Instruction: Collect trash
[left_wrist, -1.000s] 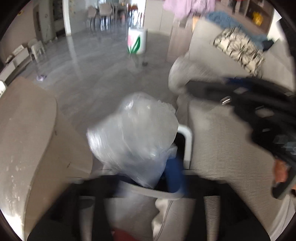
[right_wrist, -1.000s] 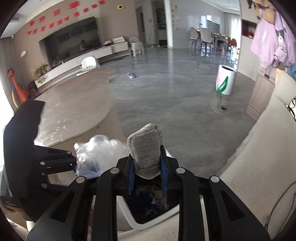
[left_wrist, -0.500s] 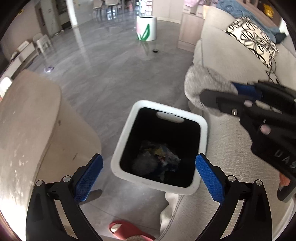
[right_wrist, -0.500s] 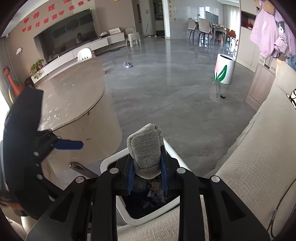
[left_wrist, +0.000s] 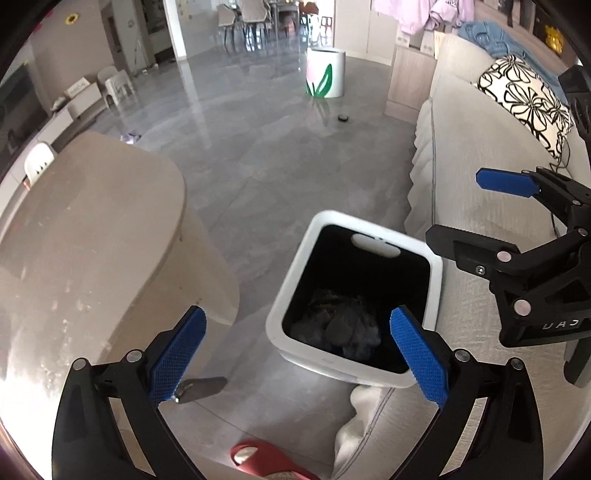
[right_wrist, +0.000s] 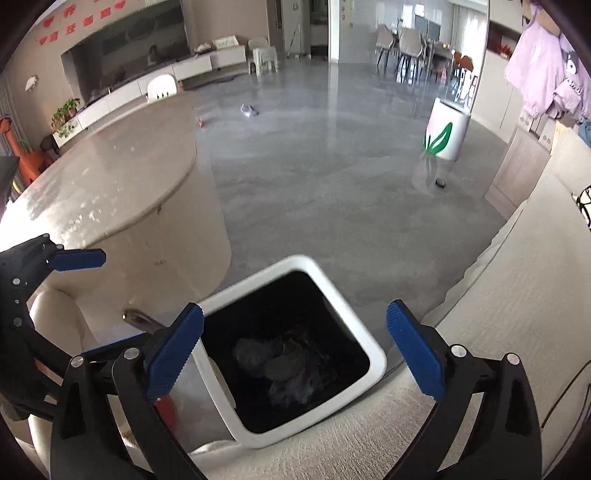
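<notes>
A: How far along is the collecting looking?

B: Well along, by my reading. The bin (right_wrist: 373, 354) is standing on the floor between the sofa (right_wrist: 509, 295) and the round tabletop (right_wrist: 110, 184), and trash (right_wrist: 284, 362) is already lying at its bottom. Neither gripper is carrying anything.

A: What are the fingers doing?

B: The right gripper (right_wrist: 295, 347) is hanging over the bin's mouth with its jaws opening, standing about as wide as they go, and nothing is sitting between the blue fingers (right_wrist: 173, 354). The left gripper (left_wrist: 295, 350) is also spread wide and empty, hovering just beside the bin.

A: And the trash itself?

B: It is showing as a dark heap: a greyish rounded lump (left_wrist: 340, 326) lying on crumpled, partly clear-looking material. The bin's inside is black, so I cannot tell the pieces apart.

A: Anything left to pick up?

B: Possibly. A small pale scrap (right_wrist: 249, 110) is lying far off on the floor (right_wrist: 332, 184), and a small dark item (right_wrist: 439, 182) is sitting near the white planter (right_wrist: 447, 133). Whether those count as trash is a guess. The tabletop is showing nothing loose in these views.
</notes>
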